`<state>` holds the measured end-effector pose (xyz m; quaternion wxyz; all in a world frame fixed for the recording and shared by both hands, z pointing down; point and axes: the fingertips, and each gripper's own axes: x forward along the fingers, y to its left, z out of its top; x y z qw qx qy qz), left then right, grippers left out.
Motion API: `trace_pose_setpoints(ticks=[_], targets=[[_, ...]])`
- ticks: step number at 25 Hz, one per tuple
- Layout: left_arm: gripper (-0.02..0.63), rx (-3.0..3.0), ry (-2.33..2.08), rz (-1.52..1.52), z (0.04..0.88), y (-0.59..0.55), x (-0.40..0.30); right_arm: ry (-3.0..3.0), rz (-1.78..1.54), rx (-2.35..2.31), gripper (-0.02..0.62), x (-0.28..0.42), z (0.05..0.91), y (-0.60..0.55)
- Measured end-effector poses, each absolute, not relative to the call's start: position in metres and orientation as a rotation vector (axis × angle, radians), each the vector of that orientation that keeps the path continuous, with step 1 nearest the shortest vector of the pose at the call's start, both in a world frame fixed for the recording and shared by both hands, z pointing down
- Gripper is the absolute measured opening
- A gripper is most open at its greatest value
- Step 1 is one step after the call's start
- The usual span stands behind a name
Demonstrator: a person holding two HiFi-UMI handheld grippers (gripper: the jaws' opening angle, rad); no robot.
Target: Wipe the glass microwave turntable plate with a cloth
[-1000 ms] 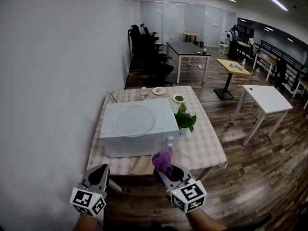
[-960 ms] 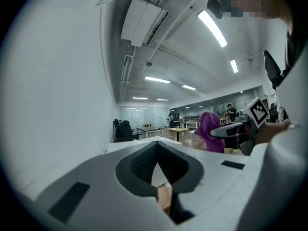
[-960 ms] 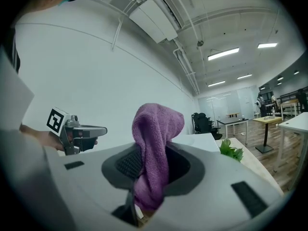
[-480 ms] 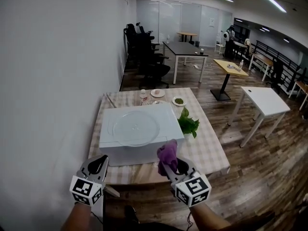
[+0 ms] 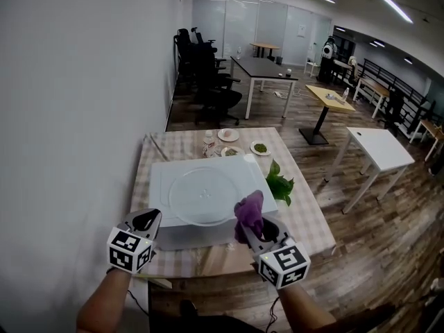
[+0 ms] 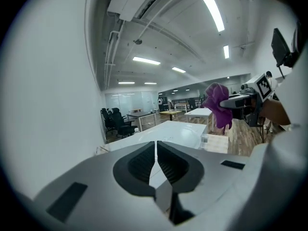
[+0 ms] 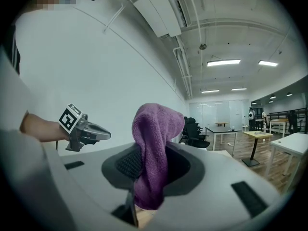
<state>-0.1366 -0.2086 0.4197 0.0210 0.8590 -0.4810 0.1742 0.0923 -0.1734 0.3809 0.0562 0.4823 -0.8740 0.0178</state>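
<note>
Lighting: bright, even, supplied by ceiling strip lights [image 5: 395, 4]; white wall [image 5: 83, 82] at left evenly washed. Gripper views: heavy fisheye bending, black vignetted corners. Near cloth [image 7: 154, 148] rendered sharp; far room slightly softened.

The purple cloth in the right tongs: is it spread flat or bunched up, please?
Bunched up: the purple cloth stands as a crumpled lump pinched between the right tongs.

We see: white wall [image 5: 69, 82] left | wood floor [image 5: 388, 207] | black chairs [image 5: 201, 68] | dark desk [image 5: 263, 68] | white table [image 5: 381, 148] | ceiling strip lights [image 5: 399, 5]
</note>
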Motion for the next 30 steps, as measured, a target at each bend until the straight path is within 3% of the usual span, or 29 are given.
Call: trace_pose_setpoints(ticks=[5, 8, 20, 30], targets=[[0.014, 2.553, -1.378, 0.532, 0.437, -0.253, -0.141, -2.599, 0.039, 1.495, 0.115, 0.086, 0.378, -0.197], [0.124, 2.51, -1.315, 0.562, 0.45, -0.279, -0.141, -2.57, 0.053, 1.537, 0.115, 0.085, 0.379, -0.211], [0.137, 2.385, -1.11, 0.692, 0.489, -0.331, -0.135, -2.43, 0.028, 1.648, 0.115, 0.083, 0.378, -0.252], [0.137, 2.308, -1.115, 0.783, 0.505, -0.348, -0.131, -2.395, -0.127, 1.431, 0.115, 0.088, 0.381, -0.322]])
